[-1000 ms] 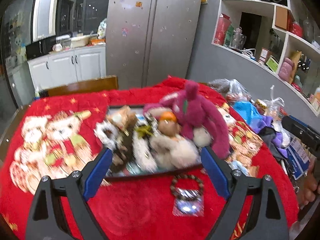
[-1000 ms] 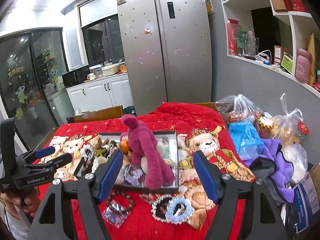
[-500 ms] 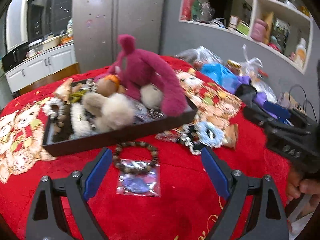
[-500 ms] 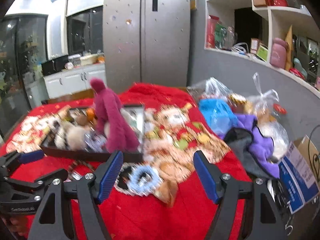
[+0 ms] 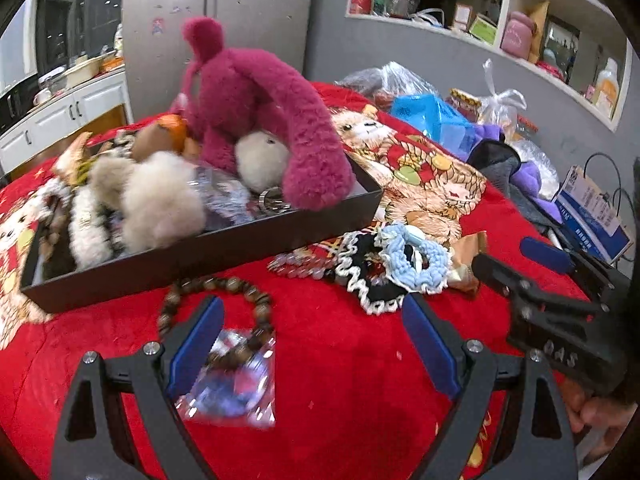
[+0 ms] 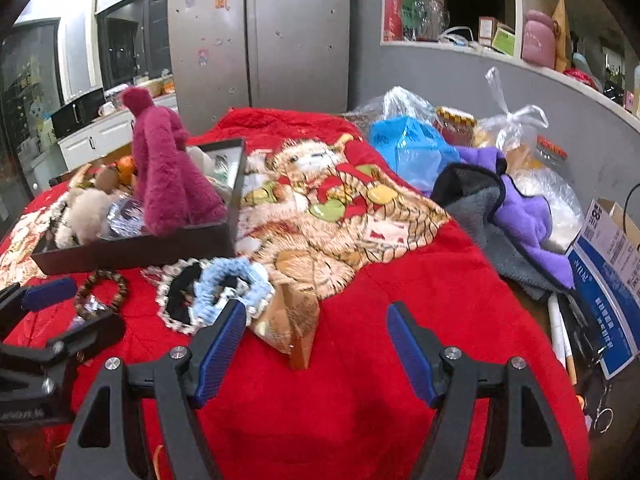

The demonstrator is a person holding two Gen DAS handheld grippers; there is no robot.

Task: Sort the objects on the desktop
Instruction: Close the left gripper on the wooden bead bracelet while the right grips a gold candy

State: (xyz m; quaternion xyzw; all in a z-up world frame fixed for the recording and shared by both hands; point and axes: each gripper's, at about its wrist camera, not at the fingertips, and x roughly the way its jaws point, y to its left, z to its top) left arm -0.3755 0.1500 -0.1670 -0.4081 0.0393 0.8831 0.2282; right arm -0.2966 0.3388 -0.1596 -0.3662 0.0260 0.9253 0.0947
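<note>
A dark tray (image 5: 208,252) on the red cloth holds a magenta plush toy (image 5: 272,112), fluffy cream toys and trinkets; it also shows in the right wrist view (image 6: 132,248). In front of it lie a brown bead bracelet (image 5: 216,300) on a clear packet (image 5: 236,384), a black lace scrunchie (image 5: 360,276), a light blue scrunchie (image 5: 416,256) and a gold packet (image 6: 292,320). My left gripper (image 5: 312,344) is open and empty, low over the bracelet. My right gripper (image 6: 316,344) is open and empty just behind the gold packet and blue scrunchie (image 6: 232,284).
Plastic bags (image 6: 412,144), a purple and grey cloth (image 6: 516,216) and a blue-white box (image 6: 608,276) crowd the table's right side. A fridge (image 6: 260,32) and wall shelves (image 6: 500,24) stand behind. The right gripper appears at the right of the left wrist view (image 5: 556,304).
Both grippers have come down and forward toward the items in front of the tray. The left one now hangs over the bead bracelet. Both stay open.
</note>
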